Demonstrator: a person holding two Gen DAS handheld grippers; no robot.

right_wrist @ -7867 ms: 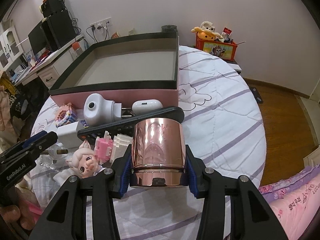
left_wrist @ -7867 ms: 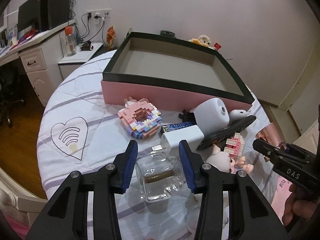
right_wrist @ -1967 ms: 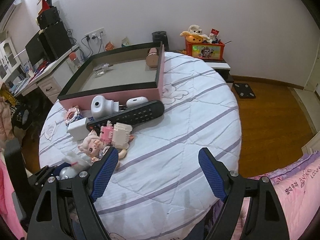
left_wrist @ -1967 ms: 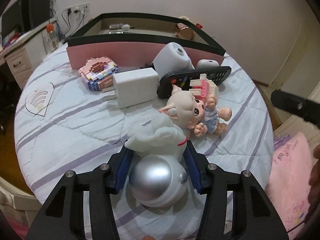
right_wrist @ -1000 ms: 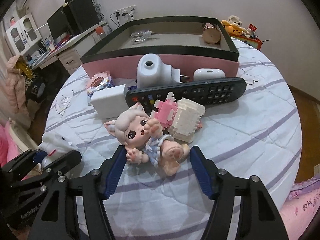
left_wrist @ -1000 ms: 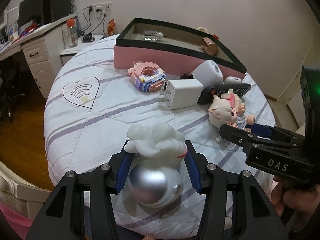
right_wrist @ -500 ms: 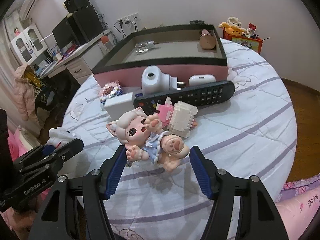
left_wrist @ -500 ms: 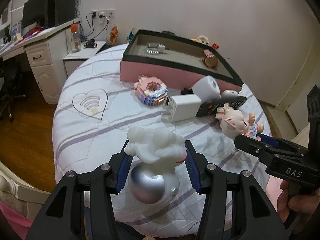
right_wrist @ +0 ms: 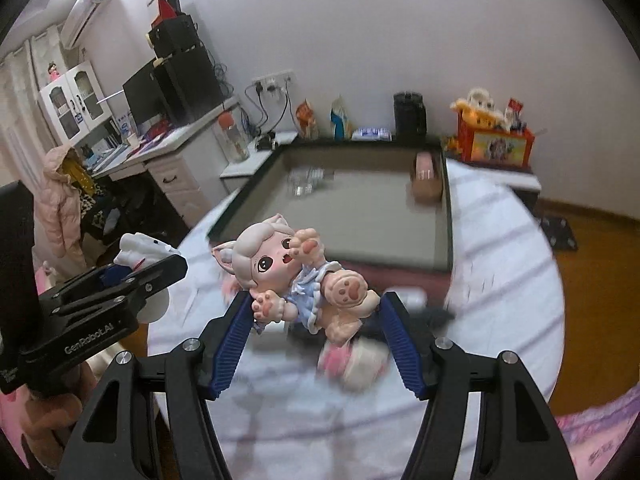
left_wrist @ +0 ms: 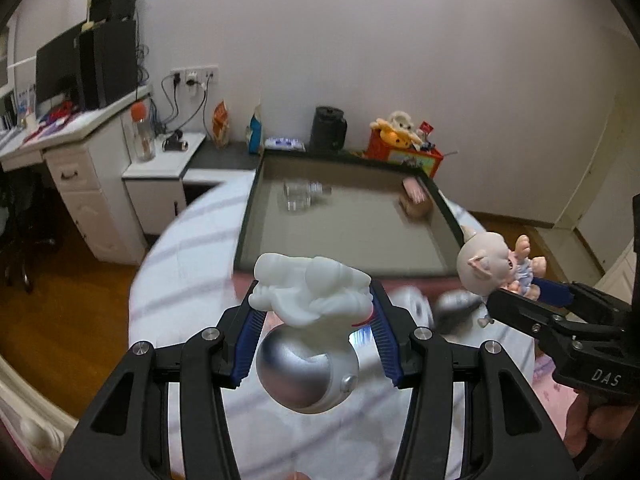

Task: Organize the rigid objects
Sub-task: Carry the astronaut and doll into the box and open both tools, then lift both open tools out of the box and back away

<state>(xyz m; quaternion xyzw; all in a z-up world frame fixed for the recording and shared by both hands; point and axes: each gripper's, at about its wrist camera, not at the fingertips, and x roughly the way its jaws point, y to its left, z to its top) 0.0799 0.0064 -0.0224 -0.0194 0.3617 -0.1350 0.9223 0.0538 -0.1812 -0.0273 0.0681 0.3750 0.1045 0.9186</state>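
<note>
My left gripper (left_wrist: 314, 334) is shut on a white astronaut figure with a silver helmet (left_wrist: 308, 328), held high above the table. My right gripper (right_wrist: 316, 320) is shut on a grey-haired doll in a blue dress (right_wrist: 296, 276), also lifted. The doll also shows in the left wrist view (left_wrist: 496, 264), and the astronaut in the right wrist view (right_wrist: 138, 250). The pink box with a dark rim (left_wrist: 244, 224) lies ahead; inside are a glass bottle (left_wrist: 300, 196) and a copper cup (left_wrist: 414, 196). Both show in the right wrist view: bottle (right_wrist: 306, 180), cup (right_wrist: 426, 178).
Blurred items lie on the white striped round table (right_wrist: 500, 280) below the grippers, among them a pink-and-white brick toy (right_wrist: 352, 360). A white desk (left_wrist: 80, 152) with a monitor stands left. An orange toy box (right_wrist: 494, 142) and a black kettle (left_wrist: 328, 130) stand beyond the box.
Both grippers have risen and moved forward toward the box, carrying the astronaut and the doll. The table items now pass blurred beneath them.
</note>
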